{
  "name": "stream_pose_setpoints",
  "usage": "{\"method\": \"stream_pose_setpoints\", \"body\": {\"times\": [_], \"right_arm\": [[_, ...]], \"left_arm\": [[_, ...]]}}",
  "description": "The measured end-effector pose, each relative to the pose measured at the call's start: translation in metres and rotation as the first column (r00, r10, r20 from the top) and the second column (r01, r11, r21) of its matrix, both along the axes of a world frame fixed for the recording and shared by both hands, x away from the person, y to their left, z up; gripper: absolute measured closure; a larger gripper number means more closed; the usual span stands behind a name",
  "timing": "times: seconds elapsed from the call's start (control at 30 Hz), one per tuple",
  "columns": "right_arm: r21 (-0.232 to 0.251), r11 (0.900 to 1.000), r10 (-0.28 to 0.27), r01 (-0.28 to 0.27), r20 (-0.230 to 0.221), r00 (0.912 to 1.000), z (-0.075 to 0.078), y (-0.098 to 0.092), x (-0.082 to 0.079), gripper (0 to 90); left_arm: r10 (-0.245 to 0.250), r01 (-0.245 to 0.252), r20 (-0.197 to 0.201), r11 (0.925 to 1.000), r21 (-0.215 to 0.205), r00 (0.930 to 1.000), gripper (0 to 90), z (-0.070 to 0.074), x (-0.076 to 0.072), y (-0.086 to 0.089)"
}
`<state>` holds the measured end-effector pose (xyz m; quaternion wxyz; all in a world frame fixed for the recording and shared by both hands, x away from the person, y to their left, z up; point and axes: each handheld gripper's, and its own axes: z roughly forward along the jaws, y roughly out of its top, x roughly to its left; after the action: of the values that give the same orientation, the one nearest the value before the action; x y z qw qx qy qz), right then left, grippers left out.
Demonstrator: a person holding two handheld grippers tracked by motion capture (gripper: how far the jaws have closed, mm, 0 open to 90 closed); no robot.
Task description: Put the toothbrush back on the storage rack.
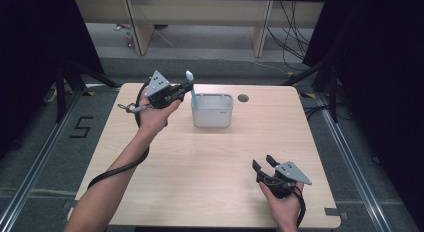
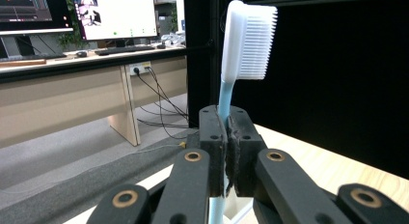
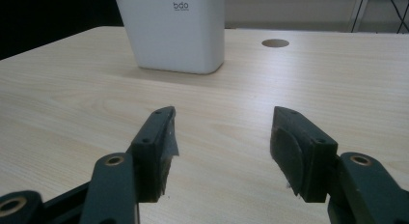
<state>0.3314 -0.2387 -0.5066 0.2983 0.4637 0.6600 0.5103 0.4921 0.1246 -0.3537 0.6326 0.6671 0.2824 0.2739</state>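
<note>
Pale table (image 1: 210, 162): left gripper (image 1: 181, 91), clamped on toothbrush (image 1: 192, 89), should lower it upright into bin (image 1: 212, 110); right gripper (image 1: 266, 165) gapes.

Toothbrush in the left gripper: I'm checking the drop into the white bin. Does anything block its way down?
Nothing visible does. The left gripper holds the toothbrush upright at the white bin's left rim, with its lower end already inside the open top.

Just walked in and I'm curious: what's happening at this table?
A person holds a gripper in each hand. The left gripper has its jaws shut on the handle of a blue toothbrush, bristles up, at the rim of a white tub on the wooden table. The right gripper hovers open near the table's front edge, holding nothing.
</note>
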Motion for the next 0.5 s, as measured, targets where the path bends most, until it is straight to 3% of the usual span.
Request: {"method": "stream_pose_setpoints", "body": {"times": [0.07, 0.17, 0.2, 0.23, 0.37, 0.5], "right_arm": [[0.038, 0.999, 0.002, -0.001, -0.033, 0.9995, -0.0004, 0.003, -0.0015, 42.6], [0.033, 0.999, 0.001, 0.001, -0.051, 0.9987, -0.0004, 0.0036, -0.003, 42.5], [0.033, 0.999, 0.001, 0.001, -0.051, 0.9987, -0.0004, 0.0036, -0.003, 42.5], [0.008, 1.0, 0.017, -0.017, -0.005, 0.9998, -0.0013, 0.0009, 0.0006, 42.5], [0.016, 1.0, 0.001, -0.001, -0.024, 0.9997, 0.0002, 0.0002, -0.0017, 42.5], [0.014, 1.0, 0.012, -0.012, -0.004, 0.9999, -0.0006, -0.0014, -0.0008, 42.5]], "left_arm": [[0.004, -0.004, 0.003, 1.0, -0.002, 1.0, 85.8, 0.0029, 0.001, -0.0005], [0.007, -0.007, 0.007, 1.0, -0.006, 1.0, 85.8, 0.0067, 0.0026, -0.001], [0.007, -0.007, 0.007, 1.0, -0.006, 1.0, 85.8, 0.0067, 0.0026, -0.001], [0.009, -0.009, 0.008, 0.9999, -0.006, 0.9999, 85.8, 0.0074, 0.0036, -0.0011], [0.02, -0.02, 0.002, 0.9998, -0.002, 0.9998, 85.8, 0.0073, 0.0071, -0.0002], [0.027, -0.027, -0.002, 0.9996, -0.003, 0.9996, 85.8, 0.0069, 0.0104, -0.0001]]}}
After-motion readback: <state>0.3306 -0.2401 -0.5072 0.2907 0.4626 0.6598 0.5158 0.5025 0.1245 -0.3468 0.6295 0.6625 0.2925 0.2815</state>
